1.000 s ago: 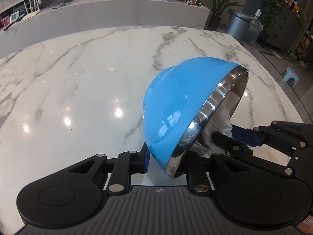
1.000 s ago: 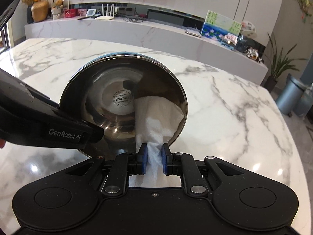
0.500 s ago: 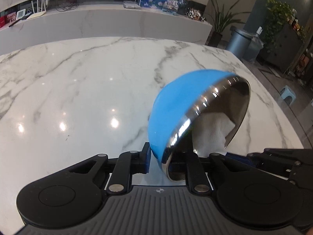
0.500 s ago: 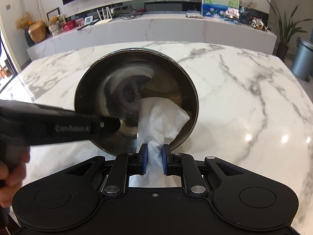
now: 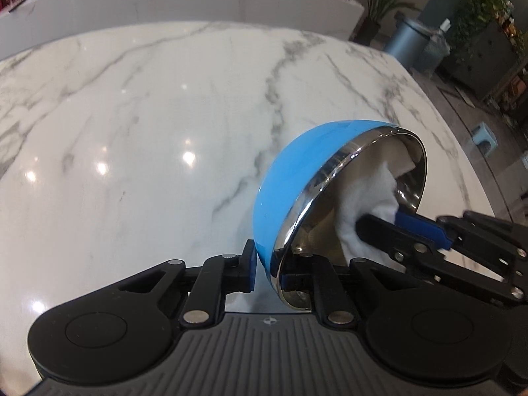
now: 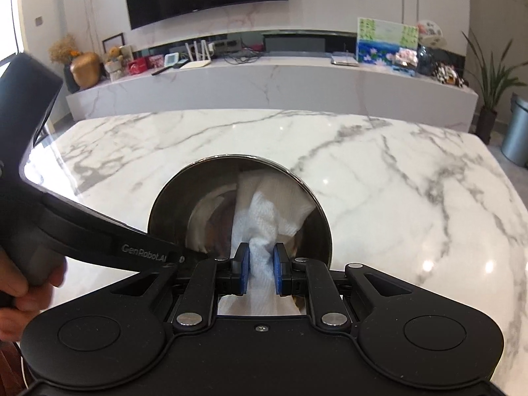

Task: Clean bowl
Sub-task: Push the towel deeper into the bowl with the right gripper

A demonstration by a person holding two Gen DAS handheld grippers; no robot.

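We grip the tilted bowl rim in left fingers; right fingers pinch a paper towel inside it.

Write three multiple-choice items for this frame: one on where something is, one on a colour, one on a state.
1. Where is the paper towel?
A. flat on the table
B. inside the bowl
C. draped over the bin

2. What colour is the outside of the bowl?
A. red
B. blue
C. green

3. How is the bowl held?
A. lying upside down on the marble table
B. standing upright, untouched
C. tilted on edge, its rim clamped by the left gripper

Key: 1 B, the right gripper pinches the towel and presses it into the steel interior. 2 B, the left wrist view shows a blue shell. 3 C, the fingers close on the rim.
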